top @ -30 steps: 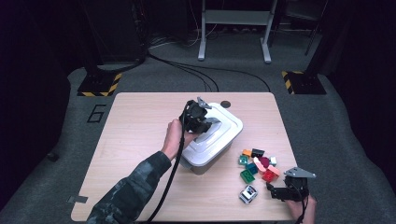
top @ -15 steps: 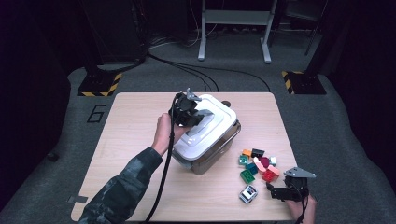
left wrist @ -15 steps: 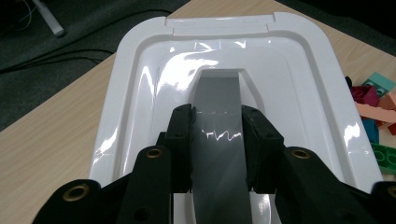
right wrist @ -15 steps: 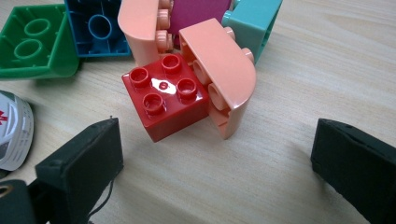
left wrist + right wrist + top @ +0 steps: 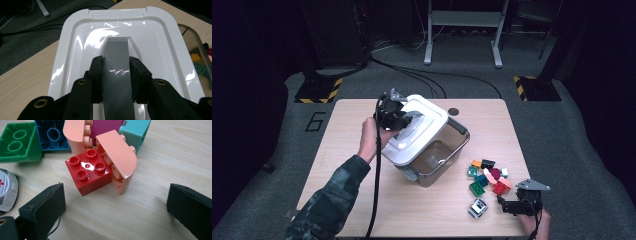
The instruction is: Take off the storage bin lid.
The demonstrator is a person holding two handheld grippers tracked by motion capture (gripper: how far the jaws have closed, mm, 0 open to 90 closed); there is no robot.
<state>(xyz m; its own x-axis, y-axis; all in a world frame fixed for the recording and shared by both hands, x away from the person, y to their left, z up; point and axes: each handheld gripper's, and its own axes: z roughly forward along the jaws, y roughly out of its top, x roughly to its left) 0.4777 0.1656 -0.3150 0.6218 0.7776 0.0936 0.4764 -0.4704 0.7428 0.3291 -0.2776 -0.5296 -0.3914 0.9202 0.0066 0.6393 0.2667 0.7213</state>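
Observation:
My left gripper [image 5: 404, 119] is shut on the grey handle [image 5: 116, 62] in the middle of a white lid [image 5: 414, 132]. The lid [image 5: 75, 50] is raised and tilted over the left part of a clear plastic box [image 5: 439, 157], whose right side lies open. My left gripper's [image 5: 116, 75] pads press the handle from both sides. My right gripper [image 5: 506, 204] rests near the table's front right corner, open. In the right gripper view a red brick [image 5: 88, 173] and a salmon curved brick [image 5: 120, 160] lie just beyond my right gripper [image 5: 117, 205], with nothing between its jaws.
A pile of coloured bricks [image 5: 487, 175] lies right of the box, among them a green brick [image 5: 17, 142], a blue one [image 5: 52, 135] and a teal one [image 5: 135, 130]. A white printed piece [image 5: 478, 207] sits near the front edge. The wooden table [image 5: 342, 150] stands on a grey floor.
The left gripper has carried the lid up and to the left, off the box, so the inside of the box now shows. The right gripper has stayed where it was.

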